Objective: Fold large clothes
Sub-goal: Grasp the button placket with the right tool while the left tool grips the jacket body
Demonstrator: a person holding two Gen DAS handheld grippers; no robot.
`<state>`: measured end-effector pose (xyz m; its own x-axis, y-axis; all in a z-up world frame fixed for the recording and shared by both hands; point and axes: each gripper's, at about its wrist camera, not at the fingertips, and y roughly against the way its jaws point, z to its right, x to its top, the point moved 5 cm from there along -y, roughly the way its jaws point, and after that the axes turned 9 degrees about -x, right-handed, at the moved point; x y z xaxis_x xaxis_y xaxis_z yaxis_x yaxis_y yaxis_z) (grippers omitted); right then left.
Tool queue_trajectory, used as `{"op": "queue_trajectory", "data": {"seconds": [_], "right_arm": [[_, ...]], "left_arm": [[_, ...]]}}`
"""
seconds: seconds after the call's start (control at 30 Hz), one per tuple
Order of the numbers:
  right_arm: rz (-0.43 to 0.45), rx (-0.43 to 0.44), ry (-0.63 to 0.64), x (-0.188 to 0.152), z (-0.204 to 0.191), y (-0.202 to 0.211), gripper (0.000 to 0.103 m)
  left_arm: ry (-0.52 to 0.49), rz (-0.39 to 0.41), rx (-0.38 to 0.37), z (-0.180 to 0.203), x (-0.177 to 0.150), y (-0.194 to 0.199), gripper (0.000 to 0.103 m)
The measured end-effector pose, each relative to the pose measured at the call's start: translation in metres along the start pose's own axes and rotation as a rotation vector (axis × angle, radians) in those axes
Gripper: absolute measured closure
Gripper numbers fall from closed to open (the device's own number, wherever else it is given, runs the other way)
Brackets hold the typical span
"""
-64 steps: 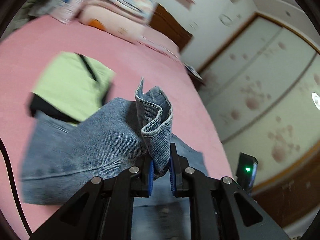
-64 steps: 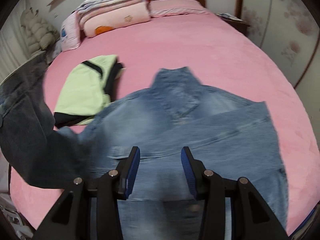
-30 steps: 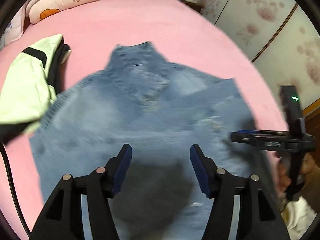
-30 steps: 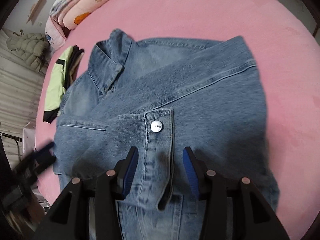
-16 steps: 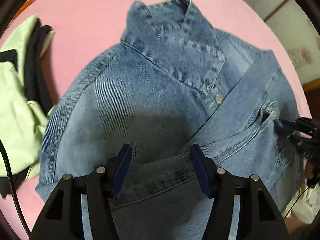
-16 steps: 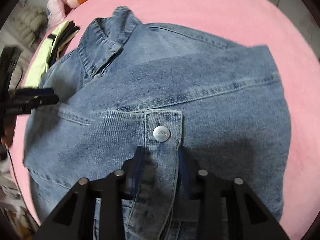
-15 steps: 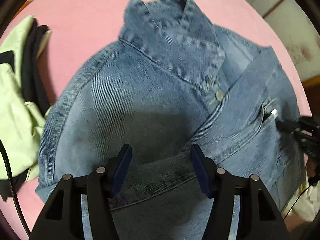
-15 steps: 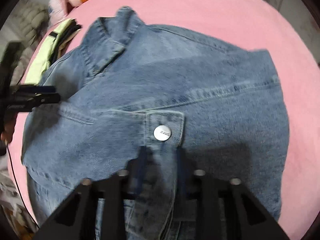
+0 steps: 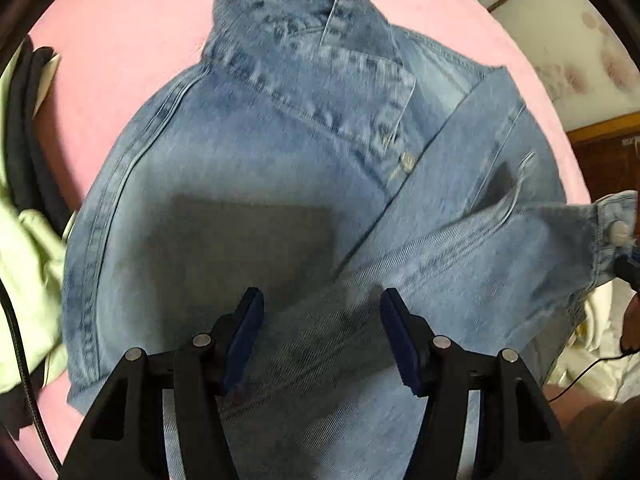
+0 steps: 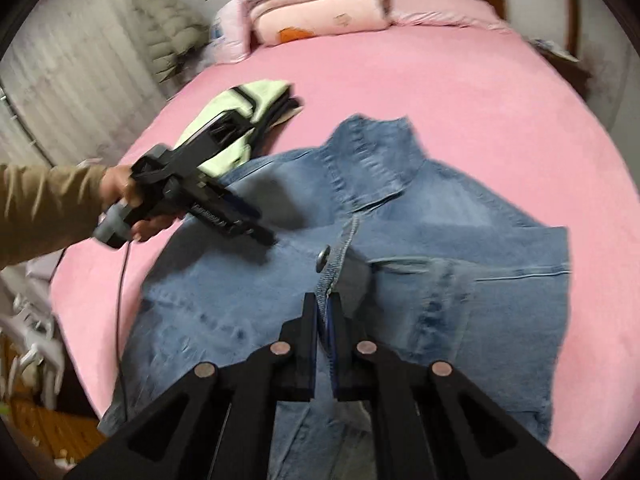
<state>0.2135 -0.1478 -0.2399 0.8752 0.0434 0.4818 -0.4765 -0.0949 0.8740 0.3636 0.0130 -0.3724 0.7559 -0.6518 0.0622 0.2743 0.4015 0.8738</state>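
Note:
A blue denim jacket [image 9: 248, 184] lies spread on the pink bed, collar at the far side; it also shows in the right wrist view [image 10: 440, 240]. My left gripper [image 9: 322, 304] is open and empty, hovering over the jacket's left front; it shows from outside in the right wrist view [image 10: 264, 236]. My right gripper [image 10: 324, 304] is shut on the buttoned sleeve cuff [image 10: 336, 256] and holds it lifted above the jacket. The cuff [image 9: 616, 224] appears at the right edge of the left wrist view, the sleeve stretched across the jacket.
The pink bed [image 10: 420, 92] extends beyond the jacket. A folded light-green and black garment [image 10: 240, 120] lies left of the jacket, also in the left wrist view [image 9: 28, 232]. Pillows and folded bedding [image 10: 320, 4] sit at the headboard. A cable [image 10: 120, 320] hangs from the left gripper.
My right gripper closed on the sleeve cuff and lifted it up and to the right, pulling the sleeve off the jacket front. My left gripper stayed open over the jacket.

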Motion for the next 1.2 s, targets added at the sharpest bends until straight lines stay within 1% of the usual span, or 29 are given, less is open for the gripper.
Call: {"op": "queue_trajectory", "data": {"seconds": [0.07,0.13,0.17,0.2,0.27,0.3,0.33,0.37,0.43,0.53,0.63,0.8,0.93,1.03,1.1,1.13,1.17,1.2], "right_arm": [[-0.019,-0.047,-0.033,-0.005,0.013,-0.004,0.099],[-0.057,-0.097,-0.069,-0.011,0.030,-0.015,0.099],[-0.071,-0.110,-0.080,-0.014,0.036,-0.018,0.099],[-0.086,-0.118,-0.089,-0.017,0.042,-0.022,0.099],[-0.115,-0.136,-0.101,-0.023,0.051,-0.030,0.098],[-0.123,-0.144,-0.102,-0.026,0.053,-0.033,0.098],[-0.123,-0.146,-0.100,-0.028,0.054,-0.034,0.098],[-0.121,-0.151,-0.098,-0.029,0.054,-0.035,0.098],[-0.123,-0.161,-0.103,-0.032,0.056,-0.038,0.096],[-0.147,-0.180,-0.142,-0.035,0.063,-0.045,0.095],[-0.169,-0.168,-0.192,-0.037,0.073,-0.053,0.094],[-0.192,-0.167,-0.218,-0.041,0.082,-0.062,0.092],[-0.209,-0.157,-0.242,-0.044,0.088,-0.068,0.089],[-0.219,-0.142,-0.262,-0.047,0.091,-0.071,0.088],[-0.222,-0.142,-0.262,-0.050,0.091,-0.072,0.088],[-0.223,-0.139,-0.262,-0.051,0.091,-0.072,0.088],[-0.224,-0.135,-0.264,-0.052,0.091,-0.073,0.088],[-0.225,-0.134,-0.267,-0.052,0.090,-0.073,0.088]], "left_arm": [[-0.003,0.003,-0.011,0.002,0.009,-0.002,0.044],[-0.018,-0.015,-0.028,0.007,0.019,-0.011,0.044],[-0.031,-0.026,-0.031,0.009,0.023,-0.015,0.048],[-0.043,-0.036,-0.022,0.013,0.029,-0.022,0.053],[-0.074,-0.058,-0.015,0.018,0.037,-0.032,0.072],[-0.080,-0.065,-0.022,0.020,0.041,-0.037,0.076],[-0.086,-0.074,-0.038,0.021,0.043,-0.038,0.085],[-0.092,-0.087,-0.055,0.025,0.046,-0.043,0.088],[-0.128,-0.126,-0.065,0.031,0.045,-0.047,0.089],[-0.176,-0.161,-0.051,0.039,0.045,-0.054,0.089],[-0.164,-0.184,-0.071,0.038,0.047,-0.058,0.088],[-0.143,-0.263,-0.094,0.028,0.039,-0.057,0.087],[-0.134,-0.304,-0.088,0.026,0.046,-0.067,0.086],[-0.144,-0.327,-0.059,0.023,0.048,-0.071,0.086],[-0.189,-0.302,-0.021,0.029,0.049,-0.073,0.087],[-0.224,-0.281,0.015,0.029,0.048,-0.070,0.095],[-0.263,-0.253,0.066,0.033,0.047,-0.069,0.100],[-0.293,-0.233,0.109,0.038,0.046,-0.067,0.101]]}}
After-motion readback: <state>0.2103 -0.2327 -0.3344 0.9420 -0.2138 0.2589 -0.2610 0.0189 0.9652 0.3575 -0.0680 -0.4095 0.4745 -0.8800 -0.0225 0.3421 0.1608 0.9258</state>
